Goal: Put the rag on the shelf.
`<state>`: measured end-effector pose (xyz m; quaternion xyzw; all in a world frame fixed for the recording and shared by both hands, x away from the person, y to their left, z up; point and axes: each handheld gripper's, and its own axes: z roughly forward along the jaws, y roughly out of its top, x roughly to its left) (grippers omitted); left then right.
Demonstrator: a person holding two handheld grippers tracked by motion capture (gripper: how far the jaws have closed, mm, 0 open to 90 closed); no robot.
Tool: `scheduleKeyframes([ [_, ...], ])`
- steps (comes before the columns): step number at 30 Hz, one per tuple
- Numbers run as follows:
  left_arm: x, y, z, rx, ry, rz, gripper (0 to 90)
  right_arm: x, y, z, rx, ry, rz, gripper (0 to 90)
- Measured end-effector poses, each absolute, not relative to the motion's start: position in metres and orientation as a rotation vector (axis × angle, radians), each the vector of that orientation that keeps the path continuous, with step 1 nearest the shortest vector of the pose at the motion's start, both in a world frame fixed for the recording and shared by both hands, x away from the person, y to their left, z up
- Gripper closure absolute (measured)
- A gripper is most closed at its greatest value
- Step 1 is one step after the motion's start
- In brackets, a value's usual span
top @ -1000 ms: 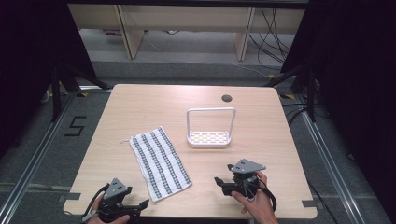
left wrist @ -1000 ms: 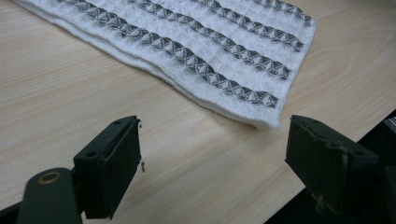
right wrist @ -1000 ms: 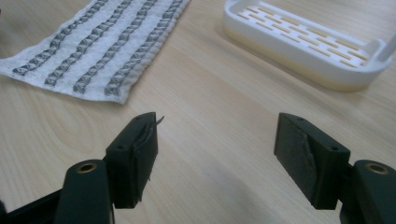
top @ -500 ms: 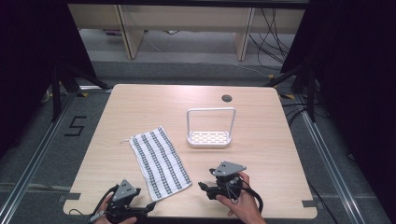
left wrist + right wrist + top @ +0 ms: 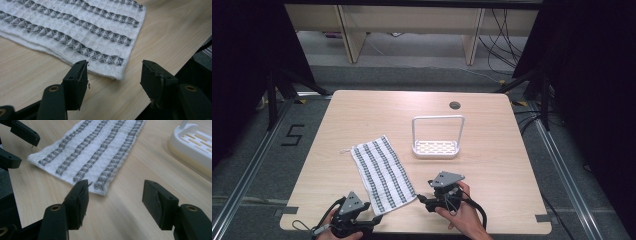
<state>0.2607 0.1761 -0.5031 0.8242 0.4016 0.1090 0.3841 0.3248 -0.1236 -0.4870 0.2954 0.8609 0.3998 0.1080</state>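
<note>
A white towel with grey stripes (image 5: 382,172) lies flat on the wooden table (image 5: 362,115), running from the middle left toward the front edge. My left gripper (image 5: 374,220) is at the front edge beside the towel's near left corner, open; in the left gripper view that corner of the towel (image 5: 75,27) lies just ahead of the left gripper (image 5: 113,72). My right gripper (image 5: 421,200) stands open by the near right corner. In the right gripper view the towel (image 5: 92,150) lies just ahead of the right gripper (image 5: 116,192), and the left gripper (image 5: 21,142) shows beyond it.
A white slotted rack with a tall handle (image 5: 436,142) stands right of the towel, mid-table; its base (image 5: 192,145) shows at the upper right of the right gripper view. A round cable hole (image 5: 455,105) is near the far edge. Dark floor surrounds the table.
The right gripper has moved left toward the towel's near right corner. The left gripper has shifted right along the front edge toward the near left corner. The towel has not moved.
</note>
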Motion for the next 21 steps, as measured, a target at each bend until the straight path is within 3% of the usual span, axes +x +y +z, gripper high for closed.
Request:
scheduleKeyframes([
  [21, 0.270, 0.164, -0.504, 2.189, 0.982, 0.294, 46.2, 0.336, -0.088, -0.498, 0.798, 2.604, 1.086, 46.7],
])
